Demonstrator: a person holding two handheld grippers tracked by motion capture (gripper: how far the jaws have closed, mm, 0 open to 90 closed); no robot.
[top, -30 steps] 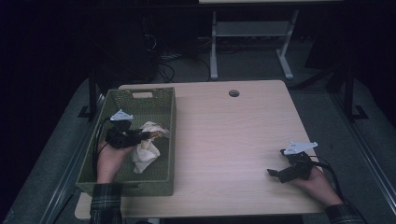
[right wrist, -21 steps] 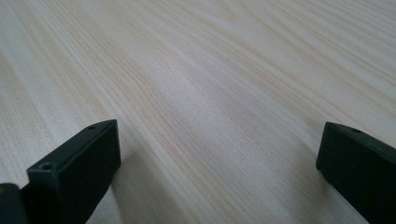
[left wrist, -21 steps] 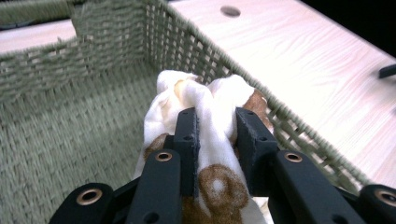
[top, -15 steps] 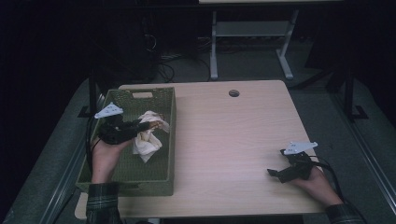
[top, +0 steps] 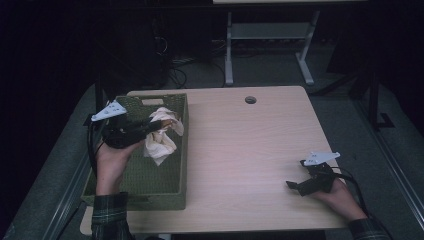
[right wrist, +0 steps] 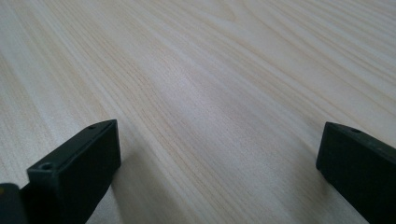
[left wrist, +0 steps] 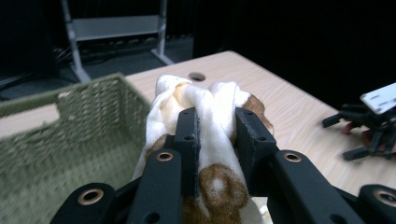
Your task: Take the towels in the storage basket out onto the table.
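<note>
Item one: our left gripper, jaws pinched on a bunched cream cloth with brown print. In the left gripper view the two black pads press the fabric from either side, a fold bulging up between and past them. In the high view we hold it above the green woven basket, at about ten o'clock on the table; the cloth's tail hangs toward the basket floor, near the right wall.

Item two: our right gripper, at about four o'clock on the table, well apart from the basket. Its jaws stand spread wide with nothing but bare light wood grain between them, low over the tabletop.

Item three: a round cable hole at twelve o'clock, near the far edge.

Risks, as we judge them: the pinch takes only a fold near the middle, so the loose fabric could slide through the pads under its own weight if we swing it fast. The hanging tail could also drag on the woven rim as we carry it toward three o'clock, snagging and tugging the basket along or pulling the cloth free. A higher clearance before crossing the rim would ease both.
</note>
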